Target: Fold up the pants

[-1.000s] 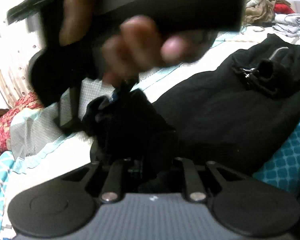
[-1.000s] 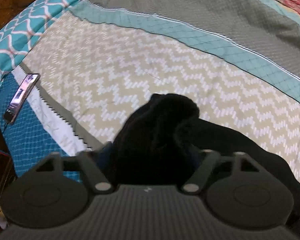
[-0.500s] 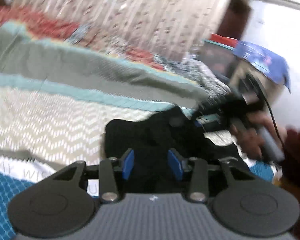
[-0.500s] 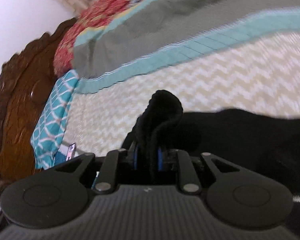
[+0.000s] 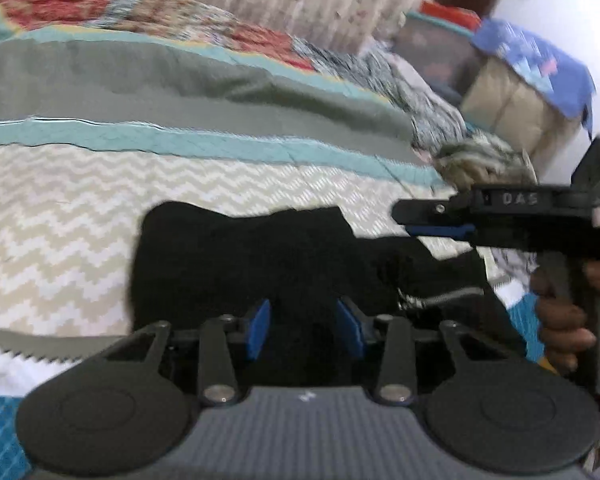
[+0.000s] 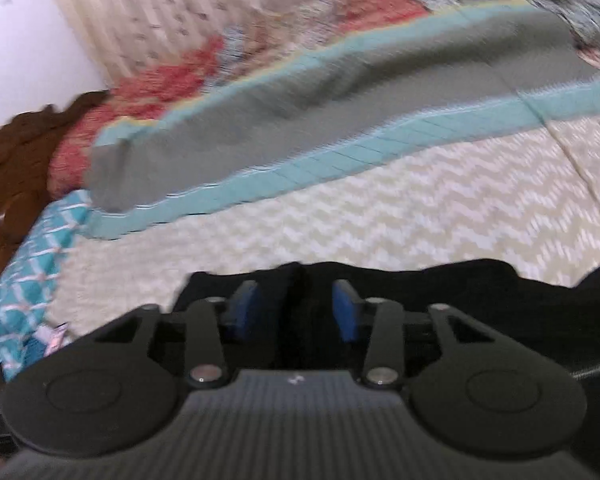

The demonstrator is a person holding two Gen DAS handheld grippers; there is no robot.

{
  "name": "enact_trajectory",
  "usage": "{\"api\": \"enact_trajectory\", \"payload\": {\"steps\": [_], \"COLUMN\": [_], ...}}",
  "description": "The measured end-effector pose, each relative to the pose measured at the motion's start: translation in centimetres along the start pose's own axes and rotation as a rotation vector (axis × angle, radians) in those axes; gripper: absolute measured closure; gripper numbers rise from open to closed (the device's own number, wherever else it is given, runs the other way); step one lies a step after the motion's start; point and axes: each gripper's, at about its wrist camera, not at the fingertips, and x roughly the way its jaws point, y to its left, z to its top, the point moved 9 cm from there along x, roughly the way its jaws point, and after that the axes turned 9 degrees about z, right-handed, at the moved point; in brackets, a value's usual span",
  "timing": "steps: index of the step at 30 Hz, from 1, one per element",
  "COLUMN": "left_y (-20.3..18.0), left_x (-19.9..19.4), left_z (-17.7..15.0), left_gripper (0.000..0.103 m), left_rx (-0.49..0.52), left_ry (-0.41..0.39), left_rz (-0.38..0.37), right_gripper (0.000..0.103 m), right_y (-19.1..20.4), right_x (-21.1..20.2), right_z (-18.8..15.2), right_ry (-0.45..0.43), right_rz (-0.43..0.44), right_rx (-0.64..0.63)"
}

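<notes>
The black pants (image 5: 236, 264) lie folded on the chevron quilt (image 5: 60, 216), with a zipper (image 5: 440, 300) showing at their right side. My left gripper (image 5: 304, 320) hovers over the near edge of the pants, open, and its blue pads (image 5: 256, 328) touch nothing. A hand (image 5: 560, 320) holds my right gripper (image 5: 404, 220) above the right end of the pants. In the right wrist view, my right gripper (image 6: 296, 304) has its jaws opening. The pants (image 6: 460, 288) lie under and between its pads (image 6: 344, 312), which do not press on them.
A grey and teal bedspread (image 5: 180, 92) covers the far side of the bed. A heap of clothes (image 5: 484, 160) and a box under a blue cloth (image 5: 532, 92) stand at the far right. A wooden headboard (image 6: 20, 168), a teal patterned sheet (image 6: 28, 264) and a phone (image 6: 54, 336) are at the left.
Both grippers were shut on bunched black cloth. The left opened first, then the right, and the pants now lie flat on the quilt. Both views have swung across the bed.
</notes>
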Motion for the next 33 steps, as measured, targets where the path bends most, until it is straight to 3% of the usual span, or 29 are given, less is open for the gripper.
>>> {"api": "enact_trajectory", "payload": {"steps": [3, 6, 12, 14, 17, 22, 25, 29, 32, 33], "left_y": [-1.0, -0.5, -0.4, -1.0, -2.0, -5.9, -8.0, -9.0, -7.5, -7.4], "left_x": [1.5, 2.7, 2.1, 0.8, -0.8, -0.3, 1.5, 6.3, 10.7, 10.9], "left_z": [-1.3, -3.2, -3.0, -1.9, 0.1, 3.0, 3.5, 2.3, -0.9, -1.0], "left_gripper": [0.067, 0.065, 0.066, 0.066, 0.066, 0.066, 0.066, 0.068, 0.067, 0.067], "left_rx": [0.073, 0.109, 0.107, 0.099, 0.086, 0.117, 0.111, 0.068, 0.015, 0.007], "left_ry": [0.042, 0.119, 0.135, 0.111, 0.067, 0.059, 0.083, 0.193, 0.354, 0.335], "left_rz": [0.033, 0.087, 0.083, 0.052, 0.0, -0.082, -0.118, -0.113, -0.038, -0.044], "right_gripper": [0.076, 0.079, 0.077, 0.073, 0.06, 0.049, 0.047, 0.047, 0.047, 0.047], "right_y": [-0.1, -2.9, -2.6, -3.0, -3.9, -10.8, -15.2, -17.4, -17.0, -17.1], "right_x": [1.8, 4.2, 3.8, 1.4, -4.1, -14.1, -16.7, -16.9, -15.1, -14.6], "right_z": [-2.5, -5.8, -5.9, -5.2, -4.5, -6.5, -8.9, -10.7, -11.2, -11.3], "right_ry": [0.071, 0.164, 0.141, 0.085, -0.083, -0.317, -0.345, -0.371, -0.344, -0.338], "right_rz": [0.052, -0.018, -0.007, 0.021, 0.027, -0.217, -0.283, -0.215, -0.167, -0.165], "right_rx": [0.056, 0.153, 0.111, 0.114, 0.092, 0.146, 0.298, 0.441, 0.461, 0.466]}}
